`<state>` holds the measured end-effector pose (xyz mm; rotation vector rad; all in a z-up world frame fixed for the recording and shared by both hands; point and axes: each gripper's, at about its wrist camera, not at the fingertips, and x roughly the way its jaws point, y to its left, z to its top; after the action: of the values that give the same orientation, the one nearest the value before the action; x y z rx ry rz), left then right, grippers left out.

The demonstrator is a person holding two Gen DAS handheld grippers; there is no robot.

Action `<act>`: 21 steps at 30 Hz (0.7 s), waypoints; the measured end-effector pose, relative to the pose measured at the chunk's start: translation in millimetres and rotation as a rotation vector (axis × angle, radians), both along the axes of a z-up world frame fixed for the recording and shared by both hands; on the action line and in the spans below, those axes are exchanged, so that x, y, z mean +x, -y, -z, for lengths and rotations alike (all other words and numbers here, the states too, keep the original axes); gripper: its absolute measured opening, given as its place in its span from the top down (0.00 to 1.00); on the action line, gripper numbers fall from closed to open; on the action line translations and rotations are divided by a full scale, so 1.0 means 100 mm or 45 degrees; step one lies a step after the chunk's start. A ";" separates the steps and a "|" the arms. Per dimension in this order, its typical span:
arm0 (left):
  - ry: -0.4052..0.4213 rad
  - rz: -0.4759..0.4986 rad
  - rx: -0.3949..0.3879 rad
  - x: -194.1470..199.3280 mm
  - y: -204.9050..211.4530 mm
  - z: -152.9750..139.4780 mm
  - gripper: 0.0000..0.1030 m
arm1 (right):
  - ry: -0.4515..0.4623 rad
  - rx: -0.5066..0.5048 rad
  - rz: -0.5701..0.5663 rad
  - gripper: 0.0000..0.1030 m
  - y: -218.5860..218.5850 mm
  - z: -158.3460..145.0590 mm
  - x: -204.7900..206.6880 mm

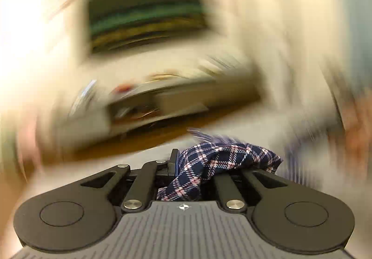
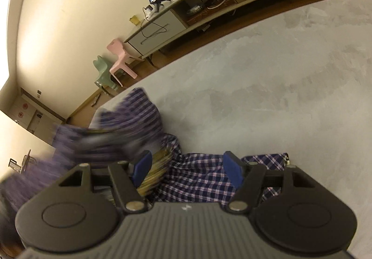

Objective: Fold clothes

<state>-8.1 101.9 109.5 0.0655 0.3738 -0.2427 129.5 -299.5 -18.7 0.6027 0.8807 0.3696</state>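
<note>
Two claws are in our views, one for each hand. Our left claw (image 1: 186,166) is clamped tight on a bunch of navy plaid cloth (image 1: 223,161) with pink and white lines; the fabric bulges up over the closed jaws and spills to the right of them. Everything beyond it in the left wrist view is smeared by motion blur, so we can only make out a pale wall, a dark rectangle high on it, and a strip of brown floor.

Our right claw (image 2: 189,169) stands wide, its blue pads (image 2: 233,172) well apart and pressing on nothing. It points down over the same plaid garment (image 2: 197,180), which lies crumpled on a grey carpet (image 2: 267,87) close to us, between and beneath the fingers. To the left, a blurred mass of purplish striped fabric (image 2: 130,117) rises off the carpet; we cannot tell whether it belongs to the same garment. A blurred yellowish patch sits just beside the left pad, and we cannot tell what it is.

Far across the room, a long low cabinet (image 2: 209,1) runs along the cream wall, with small items on top. Left of it stand a pink child's chair (image 2: 119,59) and a green one (image 2: 104,73), side by side on the brown floor.
</note>
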 end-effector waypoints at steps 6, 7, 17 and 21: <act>-0.472 -0.259 -0.195 0.23 -1.01 0.57 0.93 | 0.028 -0.165 -0.103 0.33 -0.33 0.02 -0.09; -0.447 -0.256 -0.135 0.22 -0.95 0.61 0.93 | 0.069 -0.222 -0.134 0.33 -0.45 -0.02 -0.16; -0.075 -0.131 0.725 -0.02 -0.17 1.07 0.48 | 0.027 0.204 -0.170 0.20 -1.04 -0.04 0.06; -0.059 -0.097 0.757 0.02 -0.10 1.18 0.61 | -0.043 0.287 -0.139 0.23 -1.38 0.18 0.57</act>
<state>-6.4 111.5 -8.8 0.6297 0.4840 -0.0508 186.2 -161.1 -37.2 0.7723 0.9129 0.5640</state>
